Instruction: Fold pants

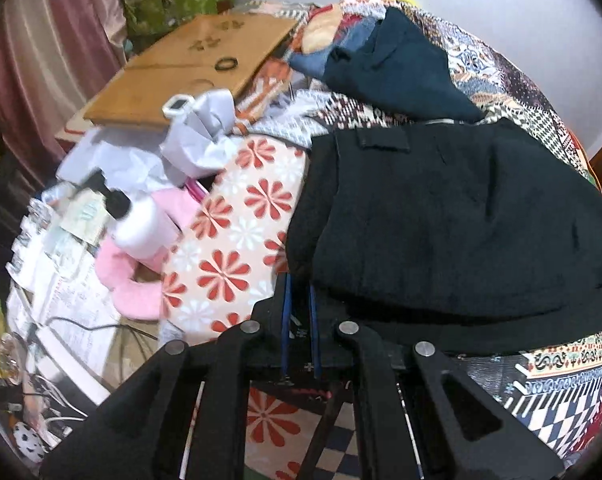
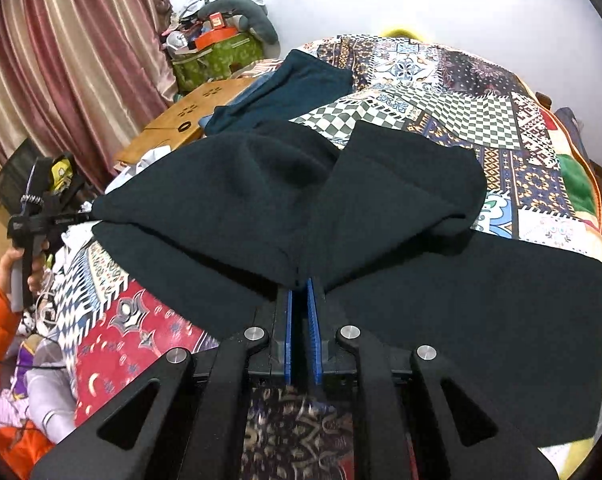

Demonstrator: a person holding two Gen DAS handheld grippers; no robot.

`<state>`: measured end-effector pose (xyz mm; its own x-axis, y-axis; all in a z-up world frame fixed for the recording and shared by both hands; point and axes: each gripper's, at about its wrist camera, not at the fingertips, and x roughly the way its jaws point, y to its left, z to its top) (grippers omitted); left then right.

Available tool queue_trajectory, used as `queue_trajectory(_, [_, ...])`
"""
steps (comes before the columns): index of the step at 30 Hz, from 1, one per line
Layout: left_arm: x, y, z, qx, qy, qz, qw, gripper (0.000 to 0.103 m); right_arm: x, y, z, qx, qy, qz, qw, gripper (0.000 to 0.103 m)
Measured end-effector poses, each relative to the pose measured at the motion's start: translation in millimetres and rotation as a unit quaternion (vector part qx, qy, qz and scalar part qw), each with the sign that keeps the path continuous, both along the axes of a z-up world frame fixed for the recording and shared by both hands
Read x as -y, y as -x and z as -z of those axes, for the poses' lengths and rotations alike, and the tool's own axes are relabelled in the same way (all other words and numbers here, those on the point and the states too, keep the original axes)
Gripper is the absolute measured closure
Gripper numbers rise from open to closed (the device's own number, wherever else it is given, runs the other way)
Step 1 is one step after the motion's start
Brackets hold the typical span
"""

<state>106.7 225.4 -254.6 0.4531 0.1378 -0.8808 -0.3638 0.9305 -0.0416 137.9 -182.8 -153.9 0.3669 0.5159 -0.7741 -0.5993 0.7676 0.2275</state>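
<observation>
Black pants point(image 1: 453, 216) lie on a patchwork bedspread point(image 1: 557, 364). In the left wrist view my left gripper point(image 1: 299, 280) is shut on the near edge of the pants and holds a folded layer. In the right wrist view the pants point(image 2: 481, 312) spread across the bed, with an upper layer point(image 2: 261, 200) lifted and bunched. My right gripper point(image 2: 301, 284) is shut on the edge of that layer. The left gripper also shows in the right wrist view point(image 2: 81, 218), held in a hand at the pants' left end.
A dark teal garment point(image 2: 289, 92) lies farther back on the bed. A wooden lap table point(image 1: 189, 68), crumpled paper point(image 1: 205, 140), a flowered cushion point(image 1: 237, 232), a white bottle point(image 1: 141, 224) and cables crowd the left side. Curtains point(image 2: 81, 60) hang behind.
</observation>
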Motion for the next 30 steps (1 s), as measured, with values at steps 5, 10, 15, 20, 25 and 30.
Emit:
queue_trajectory(5, [-2.9, 1.6, -26.2, 0.020, -0.026, -0.011, 0.9994, 0.087, 14.6, 4.2, -13.7, 0.018, -0.021, 0.020, 0.999, 0.081])
queue_trajectory(10, [-1.0, -2.2, -54.4, 0.057, -0.034, -0.018, 0.9976, 0.056, 13.6, -8.3, -26.5, 0.043, -0.022, 0.033, 0.998, 0.066])
queue_trajectory(15, [17.9, -28.1, -75.3, 0.079, -0.044, 0.017, 0.9958, 0.045, 4.9, -40.3, -37.5, 0.047, -0.027, 0.037, 0.998, 0.059])
queue_trajectory(20, [43.4, -63.8, -83.3, 0.090, -0.044, 0.054, 0.9935, 0.025, -5.6, -74.3, -39.8, 0.053, -0.025, 0.040, 0.997, 0.059])
queue_trajectory(25, [66.3, -102.1, -80.4, 0.086, -0.030, 0.083, 0.9923, 0.016, -23.9, -119.4, -23.9, 0.032, -0.001, 0.030, 0.999, 0.057])
queue_trajectory(30, [82.5, -138.7, -65.4, 0.067, -0.017, 0.105, 0.9921, 0.015, -43.0, -164.4, 1.4, -0.011, 0.019, 0.020, 1.000, 0.057])
